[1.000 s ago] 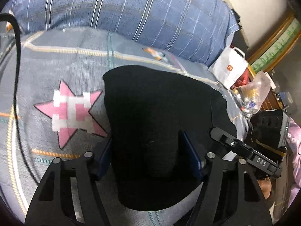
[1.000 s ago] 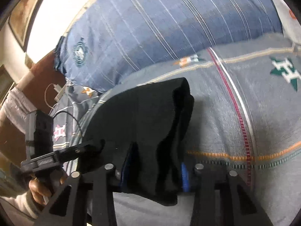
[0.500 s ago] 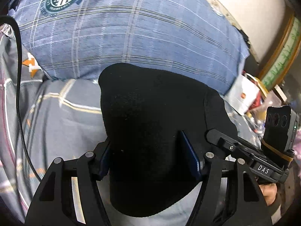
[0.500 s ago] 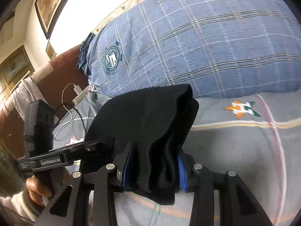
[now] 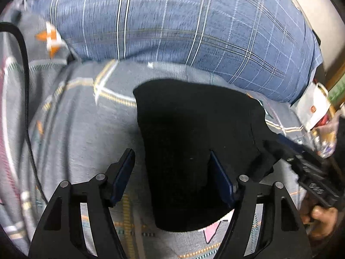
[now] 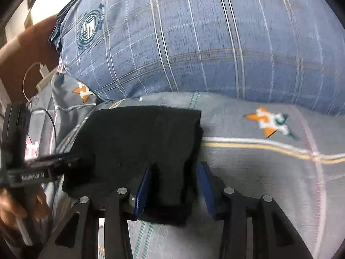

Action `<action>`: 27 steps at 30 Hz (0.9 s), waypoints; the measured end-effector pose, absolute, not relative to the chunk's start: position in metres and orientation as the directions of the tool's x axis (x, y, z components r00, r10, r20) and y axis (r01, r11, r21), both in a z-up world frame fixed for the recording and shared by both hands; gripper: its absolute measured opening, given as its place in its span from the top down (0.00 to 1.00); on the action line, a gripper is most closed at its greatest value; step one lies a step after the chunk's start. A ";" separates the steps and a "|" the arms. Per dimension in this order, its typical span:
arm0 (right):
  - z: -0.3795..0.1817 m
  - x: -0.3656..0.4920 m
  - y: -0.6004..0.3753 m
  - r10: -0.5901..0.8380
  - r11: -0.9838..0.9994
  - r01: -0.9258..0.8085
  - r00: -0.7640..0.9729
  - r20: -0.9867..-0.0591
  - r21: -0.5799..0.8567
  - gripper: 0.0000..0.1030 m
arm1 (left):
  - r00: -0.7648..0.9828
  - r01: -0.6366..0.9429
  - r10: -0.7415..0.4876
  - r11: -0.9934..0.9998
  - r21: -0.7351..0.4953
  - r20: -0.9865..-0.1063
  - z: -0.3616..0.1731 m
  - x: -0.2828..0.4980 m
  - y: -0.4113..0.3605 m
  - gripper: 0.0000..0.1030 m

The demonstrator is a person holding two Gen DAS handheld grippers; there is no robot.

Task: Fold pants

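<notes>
The folded black knit pants (image 5: 194, 146) lay on the grey patterned bed (image 5: 82, 142) near its pillow edge. The left tool (image 5: 172, 177) stood open; the right tool (image 6: 174, 183) pinched a thick fold. Soft, light and limp, the fabric would grip best at layered edges.

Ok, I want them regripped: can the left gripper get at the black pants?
Probably yes: the left gripper stands open astride the black pants lying on the bedsheet, with nothing in between.

Your two wrist views sit close above the bedspread (image 5: 75, 140), facing the blue pillow (image 6: 204, 43); both share the black pants (image 5: 189, 151).
</notes>
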State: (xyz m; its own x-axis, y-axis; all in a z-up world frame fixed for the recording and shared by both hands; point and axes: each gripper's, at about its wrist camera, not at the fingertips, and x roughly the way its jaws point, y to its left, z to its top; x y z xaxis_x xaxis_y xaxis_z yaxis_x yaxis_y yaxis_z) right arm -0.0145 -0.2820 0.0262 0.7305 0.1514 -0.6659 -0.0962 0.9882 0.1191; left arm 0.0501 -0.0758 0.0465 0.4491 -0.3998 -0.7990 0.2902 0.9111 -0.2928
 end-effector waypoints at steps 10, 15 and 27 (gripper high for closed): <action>0.044 -0.021 -0.237 0.226 0.972 -0.210 0.743 -0.631 0.101 0.54 | 0.572 0.307 -0.280 0.945 -0.115 -0.771 0.064 0.038 -0.102 0.31; 0.005 -0.018 -0.238 0.122 0.991 -0.129 0.727 -0.675 0.040 0.53 | 0.556 0.276 -0.266 0.953 -0.127 -0.788 0.046 0.040 -0.103 0.31; 0.036 -0.030 -0.242 0.153 0.988 -0.105 0.780 -0.606 0.114 0.52 | 0.626 0.259 -0.231 0.963 -0.080 -0.745 0.061 0.016 -0.101 0.31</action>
State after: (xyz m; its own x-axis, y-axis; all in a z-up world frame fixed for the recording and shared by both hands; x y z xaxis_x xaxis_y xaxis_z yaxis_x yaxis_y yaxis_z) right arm -0.0300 -0.2419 0.0364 0.7805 0.1532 -0.6061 -0.1052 0.9879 0.1143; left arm 0.0163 -0.1013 0.0608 0.6263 -0.2307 -0.7447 0.2590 0.9625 -0.0804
